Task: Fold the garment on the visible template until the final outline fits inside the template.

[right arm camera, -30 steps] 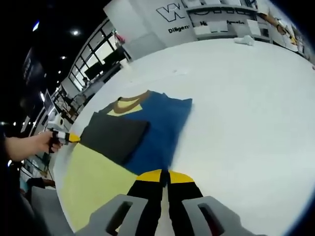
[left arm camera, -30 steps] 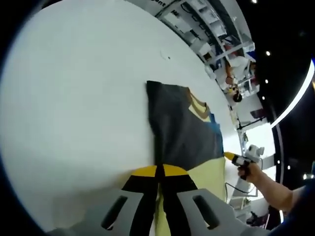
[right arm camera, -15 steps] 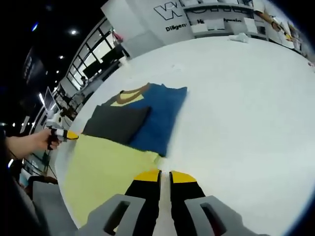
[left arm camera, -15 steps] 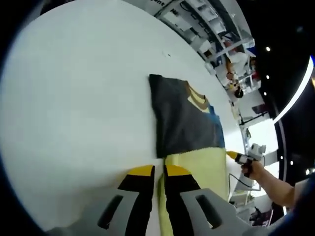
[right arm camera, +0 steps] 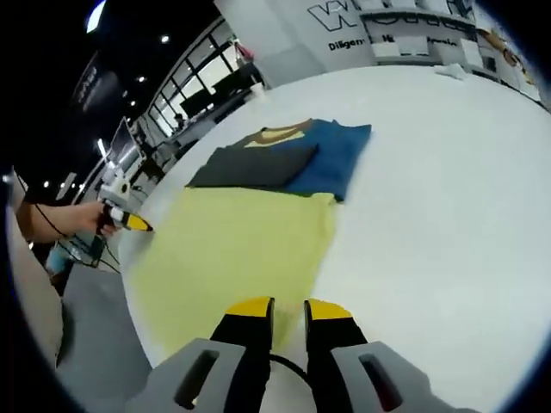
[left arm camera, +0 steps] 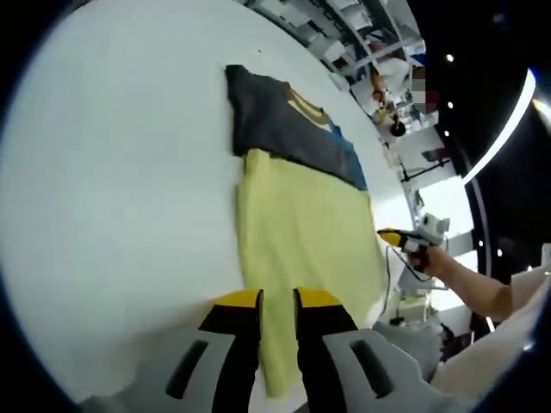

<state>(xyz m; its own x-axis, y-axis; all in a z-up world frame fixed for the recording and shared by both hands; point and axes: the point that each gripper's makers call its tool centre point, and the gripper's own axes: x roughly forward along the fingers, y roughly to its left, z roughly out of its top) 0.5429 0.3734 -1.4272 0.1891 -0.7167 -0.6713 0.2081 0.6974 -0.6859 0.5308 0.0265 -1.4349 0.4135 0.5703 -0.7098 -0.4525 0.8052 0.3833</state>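
Left gripper (left arm camera: 276, 297) sits at the bottom centre of its view, jaws slightly apart and empty, above the near edge of the one yellow template (left arm camera: 301, 232). Right gripper (right arm camera: 287, 305), likewise a little parted and empty, points over the template (right arm camera: 237, 249). One folded garment (right arm camera: 288, 159), dark grey and blue, lies just past the template's far edge, on the white bench (right arm camera: 448, 189). Upper centre in the left view, the garment (left arm camera: 280, 125) is small and blurred.

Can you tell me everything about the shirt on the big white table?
The shirt is a soft cloth T-shirt lying flat on the white table. It is dark grey on one side and blue on the other, with a tan collar and pale yellow inside the neck. Its sides are folded in, the grey part over the blue. Its lower edge lies along the yellow template, seemingly touching it. No gripper touches it.
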